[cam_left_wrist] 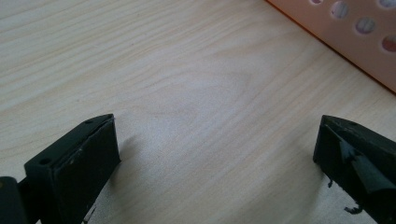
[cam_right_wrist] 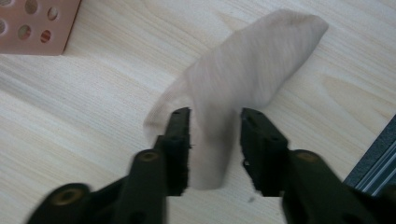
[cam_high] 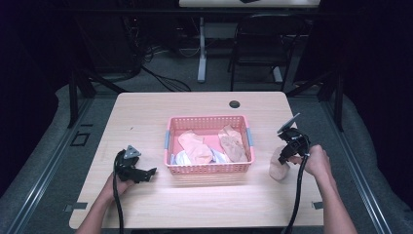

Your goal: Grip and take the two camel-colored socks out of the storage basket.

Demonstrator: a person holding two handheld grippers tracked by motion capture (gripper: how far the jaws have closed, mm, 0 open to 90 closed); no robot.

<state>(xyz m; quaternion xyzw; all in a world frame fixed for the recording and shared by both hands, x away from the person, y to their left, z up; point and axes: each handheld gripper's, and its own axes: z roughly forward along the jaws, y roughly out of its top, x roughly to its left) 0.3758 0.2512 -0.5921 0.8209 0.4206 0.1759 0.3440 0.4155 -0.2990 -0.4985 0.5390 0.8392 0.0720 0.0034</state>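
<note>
A beige sock (cam_high: 278,166) stands bunched up on the wooden table, right of the pink basket (cam_high: 209,118). My right gripper (cam_high: 286,156) is on top of it. In the right gripper view its jaws (cam_right_wrist: 215,126) press against both sides of the sock (cam_right_wrist: 252,65), whose toe end trails away over the table. My left gripper (cam_high: 149,172) lies low on the table left of the basket, open, with bare wood between its jaws (cam_left_wrist: 215,154). Inside the basket lie a peach sock (cam_high: 195,146), a tan sock (cam_high: 233,143) and some white-blue fabric (cam_high: 179,157).
The basket's wall (cam_left_wrist: 355,42) is close to the left gripper and its corner (cam_right_wrist: 37,28) lies near the right one. A cable hole (cam_high: 234,104) marks the table's far edge. The table's right edge (cam_right_wrist: 373,163) is near the sock. A black chair (cam_high: 263,44) stands behind.
</note>
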